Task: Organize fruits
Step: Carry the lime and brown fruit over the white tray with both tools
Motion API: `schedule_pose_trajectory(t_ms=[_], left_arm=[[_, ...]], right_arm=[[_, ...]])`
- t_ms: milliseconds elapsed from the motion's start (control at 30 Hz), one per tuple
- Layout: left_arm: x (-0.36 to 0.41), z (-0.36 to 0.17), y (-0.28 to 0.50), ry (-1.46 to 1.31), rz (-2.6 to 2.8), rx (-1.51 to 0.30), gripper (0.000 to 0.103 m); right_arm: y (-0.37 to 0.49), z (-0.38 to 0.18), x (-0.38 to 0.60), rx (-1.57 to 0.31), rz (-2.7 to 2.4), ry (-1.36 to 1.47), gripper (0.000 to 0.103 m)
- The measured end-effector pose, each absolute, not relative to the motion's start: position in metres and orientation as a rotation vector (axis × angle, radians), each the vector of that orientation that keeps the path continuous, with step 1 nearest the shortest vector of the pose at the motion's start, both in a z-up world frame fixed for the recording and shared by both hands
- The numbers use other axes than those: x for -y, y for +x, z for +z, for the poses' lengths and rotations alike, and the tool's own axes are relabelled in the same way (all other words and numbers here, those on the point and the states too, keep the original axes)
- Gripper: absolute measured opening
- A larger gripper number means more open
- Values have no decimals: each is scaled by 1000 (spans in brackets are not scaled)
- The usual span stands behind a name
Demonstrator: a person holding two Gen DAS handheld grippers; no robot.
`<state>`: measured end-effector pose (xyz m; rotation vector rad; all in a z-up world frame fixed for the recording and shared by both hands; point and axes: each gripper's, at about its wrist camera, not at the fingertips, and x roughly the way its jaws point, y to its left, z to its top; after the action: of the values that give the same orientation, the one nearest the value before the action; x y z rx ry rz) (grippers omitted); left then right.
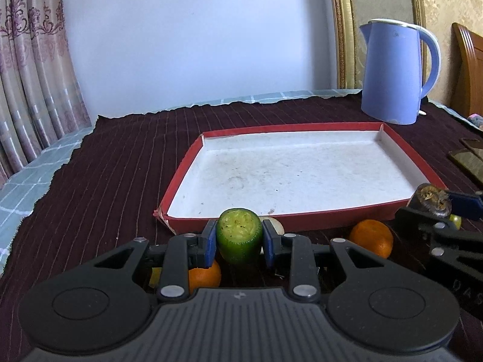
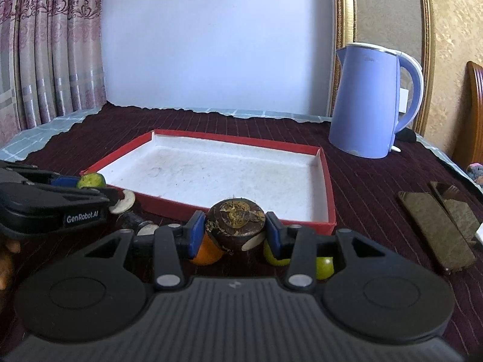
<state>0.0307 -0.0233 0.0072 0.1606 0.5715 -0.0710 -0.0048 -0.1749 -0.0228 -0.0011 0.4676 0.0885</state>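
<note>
Right wrist alone shows phones.

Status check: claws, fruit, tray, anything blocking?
Left claw shut on green fruit. Right claw shut on brown fruit. Tray empty, just ahead. Path clear; oranges on the cloth.

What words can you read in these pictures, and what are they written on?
"GenRobot.AI": white letters on the side of the left tool.
Pale letters on the right tool: cut off, unreadable.
Faint mark near the top of the blue kettle: too blurred to read.
</note>
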Motion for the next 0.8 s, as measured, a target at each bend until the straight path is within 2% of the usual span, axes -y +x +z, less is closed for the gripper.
schedule_pose_trajectory(t_ms=[800], left_arm=[[30, 15, 72, 192, -34, -592, 30]], right_arm=[[26, -5, 179, -453, 90, 1, 41]])
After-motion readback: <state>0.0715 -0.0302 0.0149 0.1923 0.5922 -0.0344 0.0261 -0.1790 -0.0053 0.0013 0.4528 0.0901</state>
